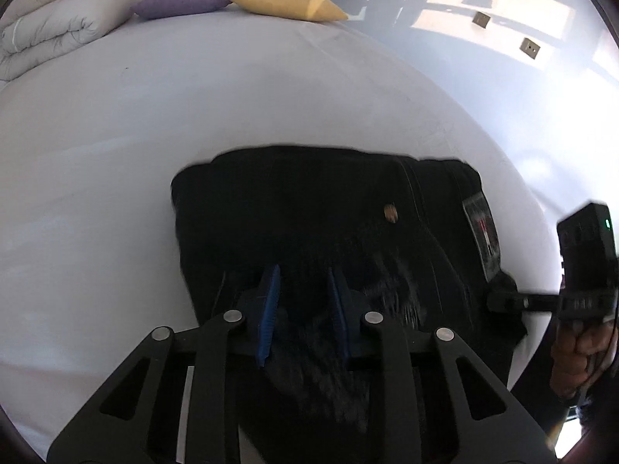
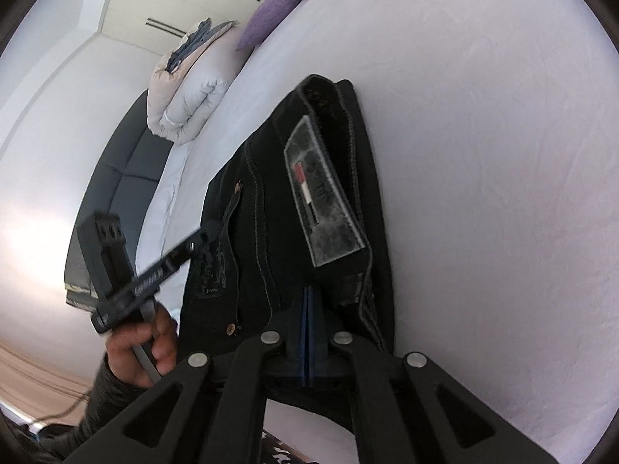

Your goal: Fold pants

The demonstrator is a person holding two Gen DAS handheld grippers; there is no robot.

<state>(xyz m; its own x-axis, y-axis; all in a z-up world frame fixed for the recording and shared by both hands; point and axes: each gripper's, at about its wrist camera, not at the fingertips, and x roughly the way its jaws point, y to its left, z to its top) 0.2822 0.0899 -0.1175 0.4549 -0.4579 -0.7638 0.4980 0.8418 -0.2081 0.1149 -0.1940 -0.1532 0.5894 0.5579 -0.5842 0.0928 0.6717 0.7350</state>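
Black folded jeans [image 1: 309,208] lie on the pale bed sheet [image 1: 116,135], with a grey label patch [image 1: 481,232] at their right end. My left gripper [image 1: 303,290] is over the near edge, and dark cloth fills the narrow gap between its blue pads [image 1: 271,297]. In the right wrist view the jeans [image 2: 271,212] run away from me, the patch [image 2: 325,201] facing up. My right gripper [image 2: 308,297] is shut, pads together, its tips at the waistband end. Whether any cloth is caught there is hidden. From the left comes the left gripper [image 2: 209,232], held by a hand [image 2: 139,348].
A purple pillow [image 1: 182,0], a yellow pillow [image 1: 286,2] and a folded pale duvet [image 1: 50,27] sit at the far end of the bed. A dark sofa [image 2: 116,178] stands beyond the bed's left side. The right gripper [image 1: 499,301] reaches in at the jeans' right corner.
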